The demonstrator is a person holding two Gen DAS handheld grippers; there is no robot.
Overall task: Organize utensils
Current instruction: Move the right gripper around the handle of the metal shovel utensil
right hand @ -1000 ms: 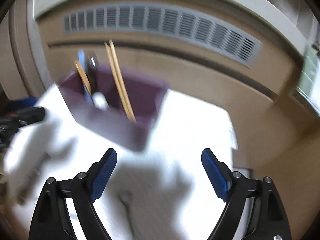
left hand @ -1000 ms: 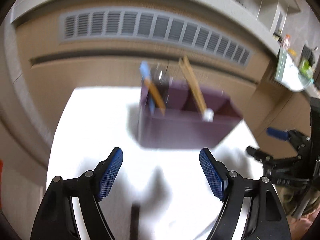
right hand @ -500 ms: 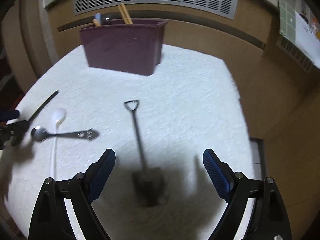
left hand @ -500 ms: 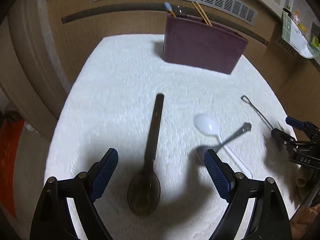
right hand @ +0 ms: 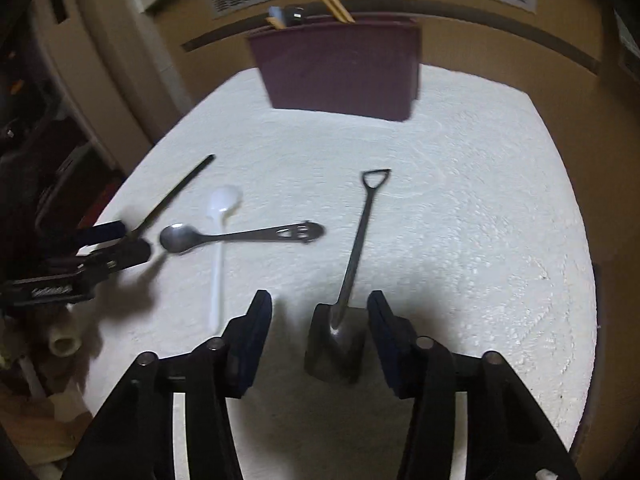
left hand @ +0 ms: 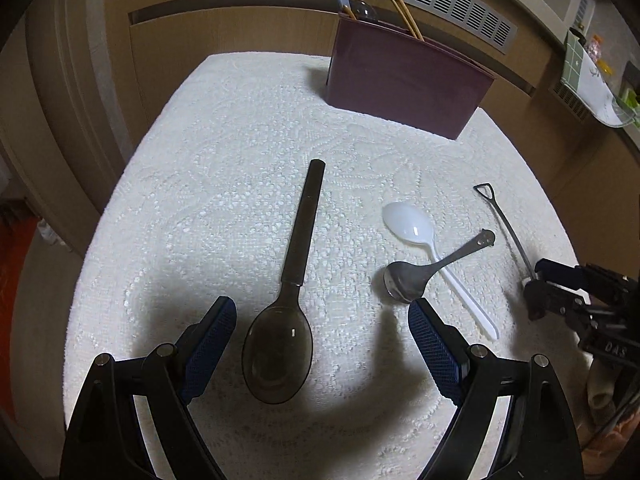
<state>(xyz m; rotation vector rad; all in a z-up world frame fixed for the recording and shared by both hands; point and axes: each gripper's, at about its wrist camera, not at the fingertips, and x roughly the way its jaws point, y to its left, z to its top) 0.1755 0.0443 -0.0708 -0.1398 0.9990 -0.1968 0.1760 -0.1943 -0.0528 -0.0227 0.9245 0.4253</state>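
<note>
While both tools stay apart, the shovel spoon point(right hand: 352, 248) at 12 o'clock should be clamped by the right tool point(right hand: 318, 332) squarely at its neck.

- Four spoons lie ahead of the grippers: one dark spoon point(left hand: 286, 304), one white plastic spoon point(left hand: 424, 240), one steel spoon point(left hand: 420, 272), one shovel-shaped spoon point(right hand: 348, 280).
- One maroon holder point(left hand: 404, 76).
- Two chopsticks point(left hand: 407, 18).
</note>
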